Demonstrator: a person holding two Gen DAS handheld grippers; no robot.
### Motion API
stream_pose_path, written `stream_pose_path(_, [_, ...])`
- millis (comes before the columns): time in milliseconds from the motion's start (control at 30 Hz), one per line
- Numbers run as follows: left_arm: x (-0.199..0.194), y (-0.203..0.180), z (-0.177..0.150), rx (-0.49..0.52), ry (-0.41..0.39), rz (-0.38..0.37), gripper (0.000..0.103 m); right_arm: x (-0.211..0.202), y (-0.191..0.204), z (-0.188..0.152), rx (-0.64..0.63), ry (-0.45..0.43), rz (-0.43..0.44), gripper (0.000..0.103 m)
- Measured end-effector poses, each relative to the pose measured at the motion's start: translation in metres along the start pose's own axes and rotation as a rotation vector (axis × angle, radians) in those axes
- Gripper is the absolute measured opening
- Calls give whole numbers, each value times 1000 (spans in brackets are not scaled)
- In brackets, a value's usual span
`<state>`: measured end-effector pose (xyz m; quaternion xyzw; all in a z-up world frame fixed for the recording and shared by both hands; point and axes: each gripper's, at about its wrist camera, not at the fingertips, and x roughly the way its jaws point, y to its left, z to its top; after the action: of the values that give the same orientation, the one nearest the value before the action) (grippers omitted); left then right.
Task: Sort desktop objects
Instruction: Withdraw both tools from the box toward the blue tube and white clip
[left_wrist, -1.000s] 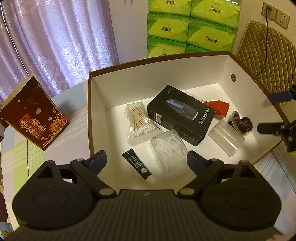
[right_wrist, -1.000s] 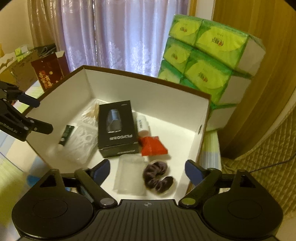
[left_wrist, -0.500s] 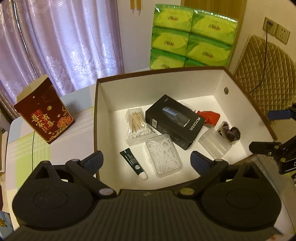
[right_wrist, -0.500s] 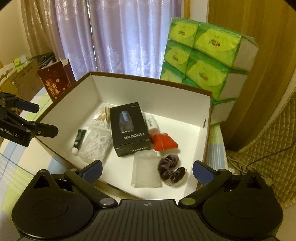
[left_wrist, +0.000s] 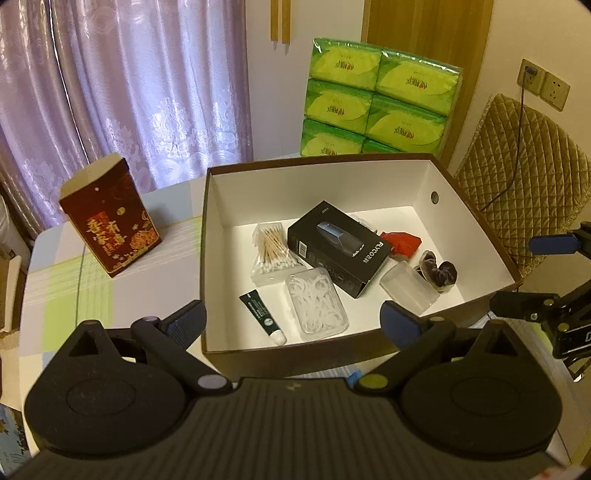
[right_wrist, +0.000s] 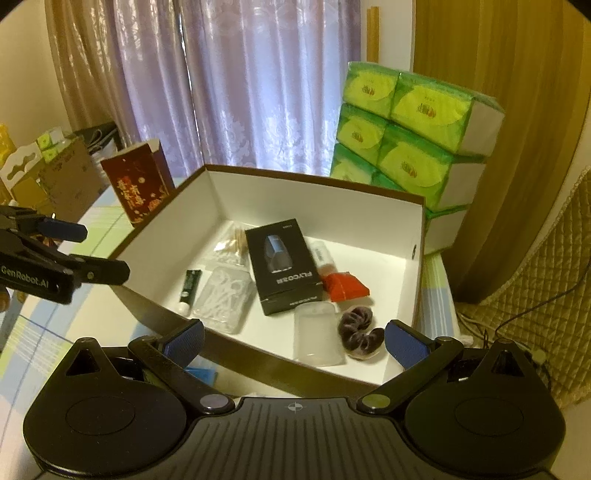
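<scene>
Sorting looked nearly finished: small items such as the black rectangular product carton (left_wrist: 338, 248) lay inside the brown-rimmed white cardboard box (left_wrist: 317, 175), while both hand-held grippers, left (left_wrist: 291, 320) and right (right_wrist: 293, 341), hung spread and empty above the desk (left_wrist: 147, 273).

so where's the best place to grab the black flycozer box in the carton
Grip the black FLYCOZER box across its two long sides near the middle, coming straight down from above. It lies flat with its top face clear; the cotton swab bag, floss pick case and red packet crowd its edges, so a side approach looks blocked.
</scene>
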<state>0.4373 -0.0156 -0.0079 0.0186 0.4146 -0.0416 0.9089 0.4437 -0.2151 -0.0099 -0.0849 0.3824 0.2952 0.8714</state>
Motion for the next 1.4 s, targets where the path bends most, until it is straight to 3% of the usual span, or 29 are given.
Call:
stream_pose_path(833, [-85,-2,-60,-78,-81,19,99,-55,41,-36,13,-48,7,101])
stream_pose_path(1100, [-97,-5,-84,-90,-66,31,99,-61,57,-57,20,-26,22,101])
stream_pose_path(1400, [-89,-8,-112,-95,4,32,99,-55,68,-83,29,37,38,101])
